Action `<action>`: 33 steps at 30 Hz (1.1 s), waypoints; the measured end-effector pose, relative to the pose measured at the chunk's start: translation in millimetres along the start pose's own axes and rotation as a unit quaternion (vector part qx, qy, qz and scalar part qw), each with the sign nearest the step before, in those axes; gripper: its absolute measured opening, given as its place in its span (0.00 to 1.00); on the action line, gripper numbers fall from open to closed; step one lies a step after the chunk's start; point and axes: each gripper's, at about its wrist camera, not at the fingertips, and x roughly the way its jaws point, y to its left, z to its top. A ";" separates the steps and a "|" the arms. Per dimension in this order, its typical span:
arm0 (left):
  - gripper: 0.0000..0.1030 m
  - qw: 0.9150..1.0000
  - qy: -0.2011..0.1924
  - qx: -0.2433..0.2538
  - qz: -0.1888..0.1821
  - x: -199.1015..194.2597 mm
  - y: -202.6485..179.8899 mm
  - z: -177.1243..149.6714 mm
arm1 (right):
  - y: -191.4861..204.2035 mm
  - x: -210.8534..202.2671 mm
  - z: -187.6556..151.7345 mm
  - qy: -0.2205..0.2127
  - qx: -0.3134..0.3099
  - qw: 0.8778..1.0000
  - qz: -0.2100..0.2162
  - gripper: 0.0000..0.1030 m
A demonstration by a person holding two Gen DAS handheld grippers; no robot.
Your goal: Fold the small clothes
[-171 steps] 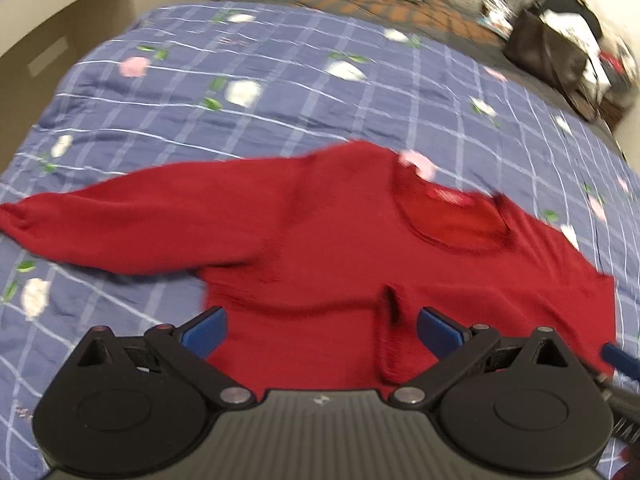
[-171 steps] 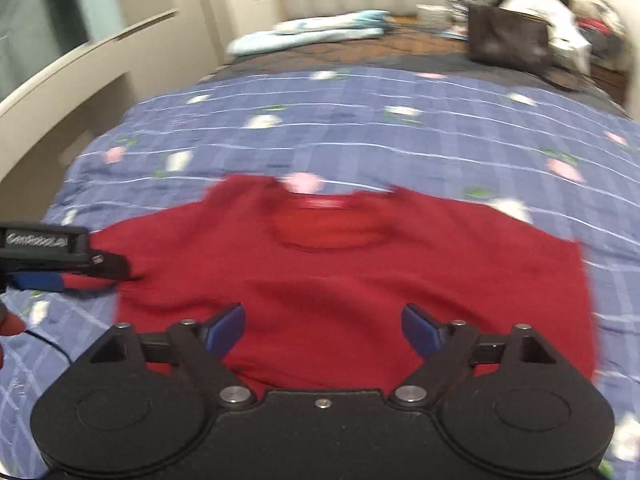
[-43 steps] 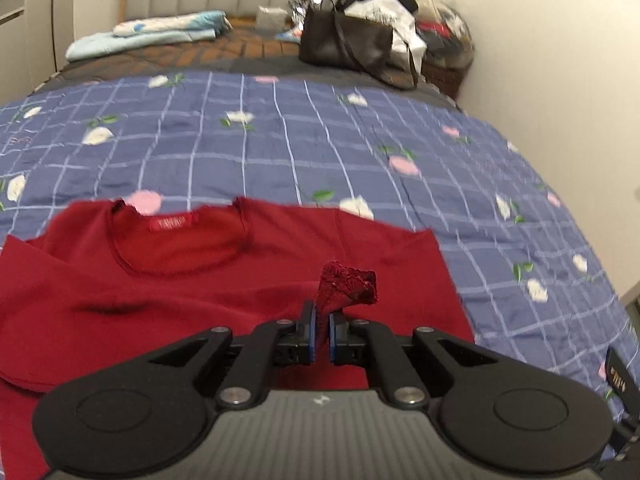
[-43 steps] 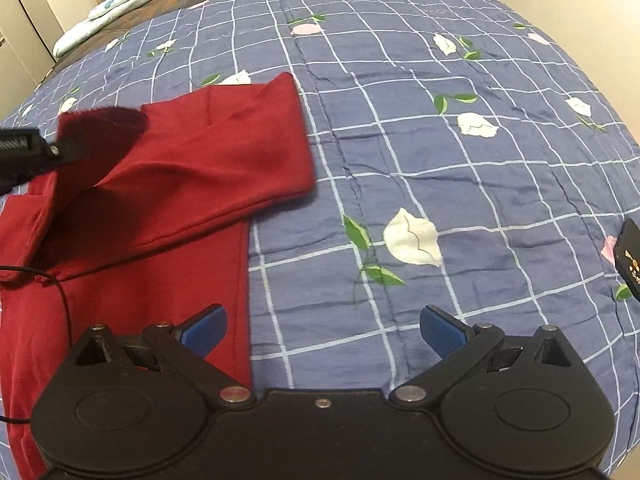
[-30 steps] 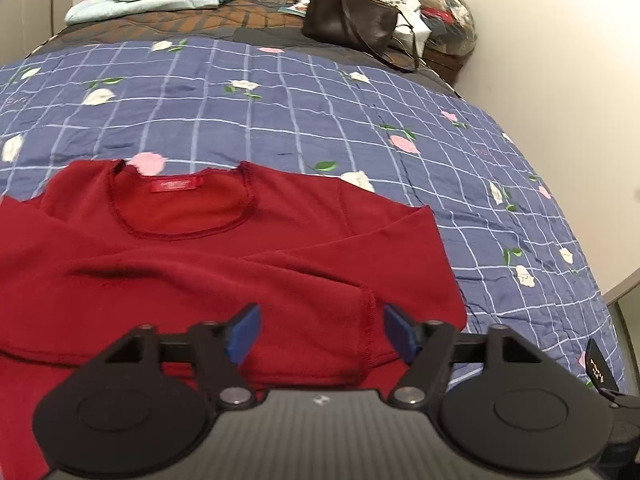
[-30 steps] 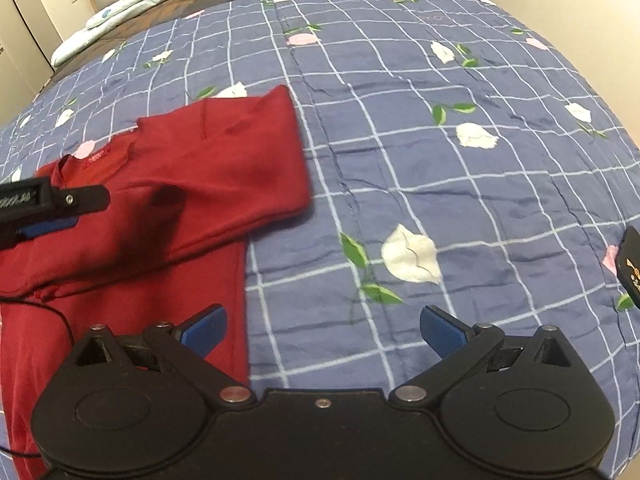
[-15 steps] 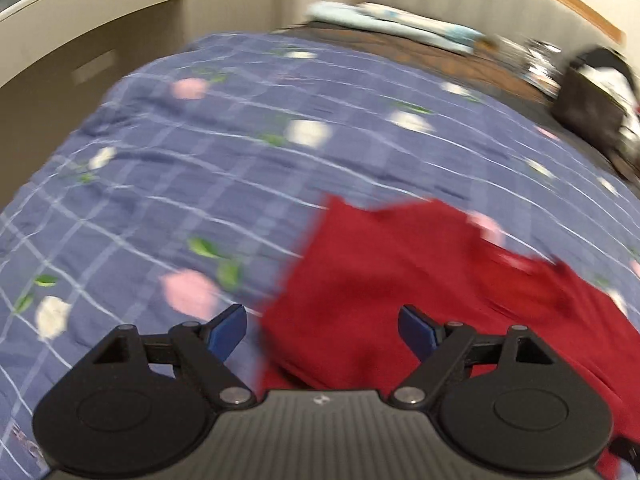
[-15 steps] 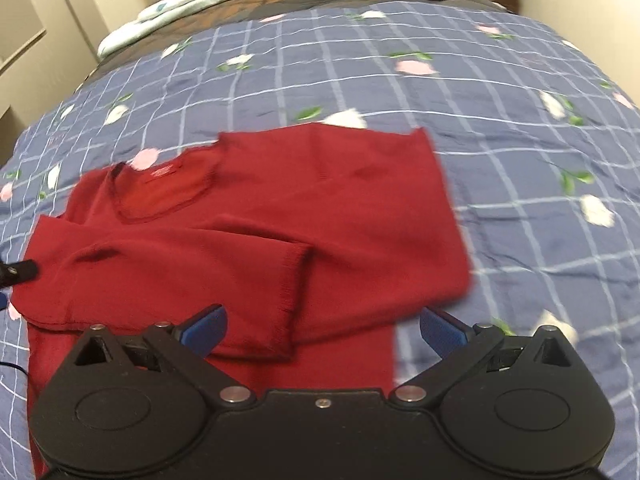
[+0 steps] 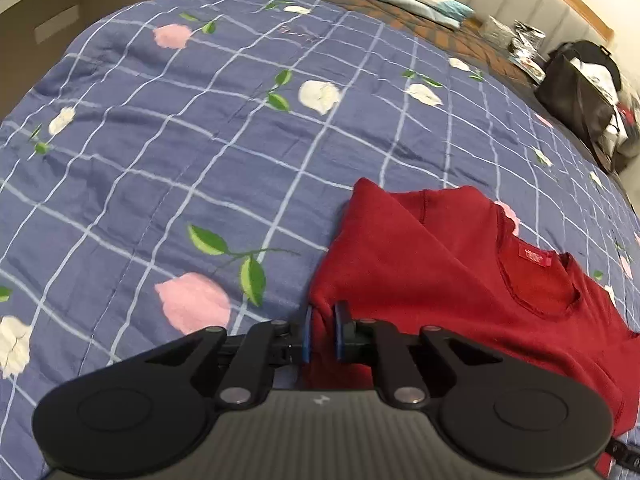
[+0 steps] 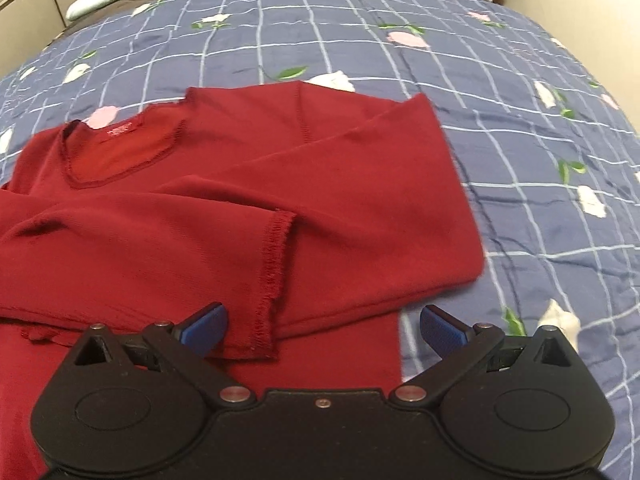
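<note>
One red sweater [image 10: 224, 208] neckline away, both sleeves folded across, left gripper [image 9: 321, 334] pinching its edge, right gripper [image 10: 322, 326] spread wide

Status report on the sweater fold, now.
Left gripper shut on red sweater at its side fold. Right gripper open, above the folded-in sleeve cuff. Both sleeves lie across the body. Nothing blocking on the bedspread.
</note>
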 end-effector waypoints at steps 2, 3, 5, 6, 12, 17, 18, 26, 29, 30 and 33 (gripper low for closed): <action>0.11 1.000 0.005 -0.001 0.002 1.5 -1.0 0.3 | -3.1 -3.2 -3.2 -0.001 0.003 1.000 -0.012 0.99; 0.11 1.000 0.008 0.003 0.002 2.1 -1.8 1.0 | -4.9 -4.6 -5.0 0.000 0.005 1.000 -0.017 0.99; 0.18 1.000 0.013 0.009 -0.003 0.4 -3.2 2.8 | -9.7 -9.9 -11.1 0.002 0.014 1.000 -0.025 0.99; 0.29 1.000 0.019 0.007 -0.009 -1.9 -2.5 3.8 | -11.0 -13.2 -13.9 0.004 0.015 0.999 -0.030 0.99; 0.80 0.999 0.006 0.029 -0.028 -45.6 9.8 -23.4 | -26.5 -52.1 -49.1 0.008 0.037 0.999 -0.024 0.99; 0.87 0.998 0.040 0.044 -0.026 -76.2 22.9 -67.3 | -36.3 -81.0 -96.1 0.045 0.052 0.998 0.003 0.99; 0.88 0.997 0.053 0.044 -0.026 -81.4 25.6 -78.9 | -37.1 -84.8 -105.5 0.053 0.055 0.997 0.007 0.99; 0.90 0.983 0.164 0.079 -0.032 -107.1 36.3 -180.3 | -44.6 -97.3 -172.0 0.114 0.080 0.989 0.049 0.98; 0.86 0.980 0.179 0.084 -0.033 -115.1 37.0 -201.4 | -45.8 -95.7 -190.7 0.138 0.086 0.984 0.075 0.79; 0.79 0.980 0.183 0.077 -0.037 -118.6 37.9 -205.3 | -45.5 -96.3 -196.6 0.142 0.084 0.983 0.079 0.73; 0.61 0.978 0.195 0.051 -0.056 -125.6 40.0 -212.0 | -47.3 -102.9 -206.6 0.130 0.084 0.984 0.093 0.47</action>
